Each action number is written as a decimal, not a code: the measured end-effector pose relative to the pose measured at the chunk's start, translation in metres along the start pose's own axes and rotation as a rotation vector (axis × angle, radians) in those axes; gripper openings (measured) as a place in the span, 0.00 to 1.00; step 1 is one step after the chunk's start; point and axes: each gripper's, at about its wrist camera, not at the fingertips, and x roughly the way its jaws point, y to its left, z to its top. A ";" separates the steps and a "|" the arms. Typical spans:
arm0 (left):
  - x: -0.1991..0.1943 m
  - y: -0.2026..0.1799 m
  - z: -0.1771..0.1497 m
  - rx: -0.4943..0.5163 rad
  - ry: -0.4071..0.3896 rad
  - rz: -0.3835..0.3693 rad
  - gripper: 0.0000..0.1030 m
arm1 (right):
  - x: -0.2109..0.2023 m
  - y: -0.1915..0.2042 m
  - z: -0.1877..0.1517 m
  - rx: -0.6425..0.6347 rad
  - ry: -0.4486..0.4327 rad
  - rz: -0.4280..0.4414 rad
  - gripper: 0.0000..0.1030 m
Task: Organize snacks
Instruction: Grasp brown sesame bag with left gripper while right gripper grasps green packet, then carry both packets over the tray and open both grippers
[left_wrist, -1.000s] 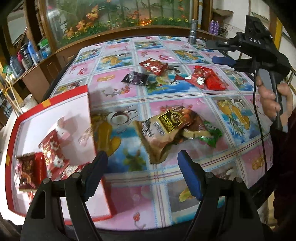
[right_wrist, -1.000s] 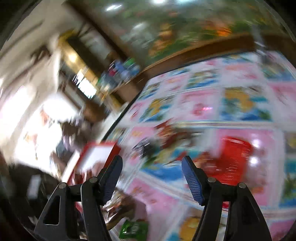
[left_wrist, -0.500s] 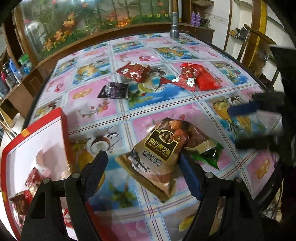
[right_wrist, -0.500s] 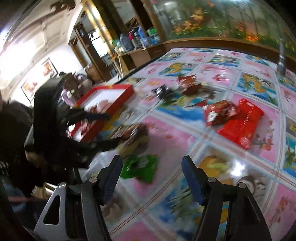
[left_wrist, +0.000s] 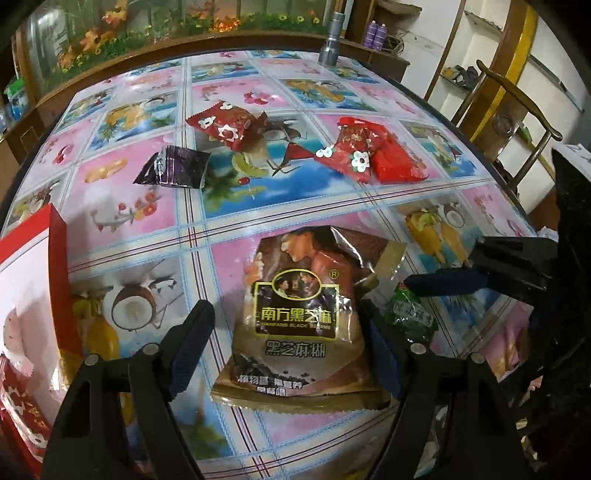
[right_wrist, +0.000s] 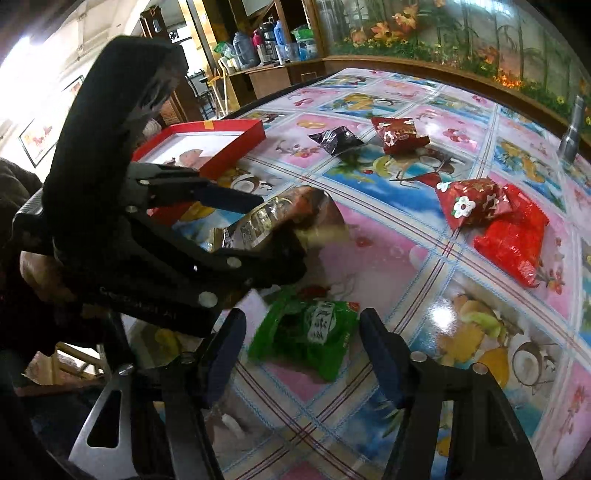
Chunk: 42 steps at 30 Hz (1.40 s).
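- We note the left gripper (left_wrist: 284, 347) pointing steeply down at the table (left_wrist: 236, 229), fingers wide, with the brown sesame-paste packet (left_wrist: 299, 325) lying flat between them; its right finger sits at the packet's right edge, its left finger stands clear, and the pads are not pressing it.
- From the right wrist view the left gripper (right_wrist: 273, 236) enters from the left, one finger over the packet (right_wrist: 280, 218) and one on its near side.
- The right gripper (right_wrist: 303, 336) has its jaws closing, at a middling width. The green packet (right_wrist: 310, 332) lies on the table between the fingers; neither pad touches it.
- From the left wrist view we see one blue finger (left_wrist: 443, 284) of the right gripper coming in from the right, just above the green packet (left_wrist: 410, 314), which lies just right of the brown one.
- The red box (right_wrist: 221, 147) stands at the left edge of the table, open-topped. From the left wrist view the box (left_wrist: 55, 251) holds red wrapped snacks (left_wrist: 22, 413) at its near end.
- Farther across the table: a dark purple sachet (left_wrist: 173, 168), a red flowered packet (left_wrist: 229, 125) beyond it, and on the right a second red flowered packet (left_wrist: 351, 151) touching a plain red packet (left_wrist: 399, 162).
- A metal flashlight (left_wrist: 330, 40) stands upright at the far edge.
- A wooden chair (left_wrist: 517, 96) stands off the far right side.
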 end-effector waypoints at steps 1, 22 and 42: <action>0.000 -0.001 0.000 -0.003 -0.003 0.002 0.76 | 0.000 0.001 0.000 -0.003 0.001 -0.020 0.54; -0.017 0.012 -0.011 -0.121 -0.098 -0.026 0.41 | -0.002 -0.006 -0.004 0.071 -0.026 -0.011 0.33; -0.120 0.073 -0.053 -0.224 -0.269 0.203 0.42 | 0.015 0.049 0.070 0.057 -0.175 0.173 0.33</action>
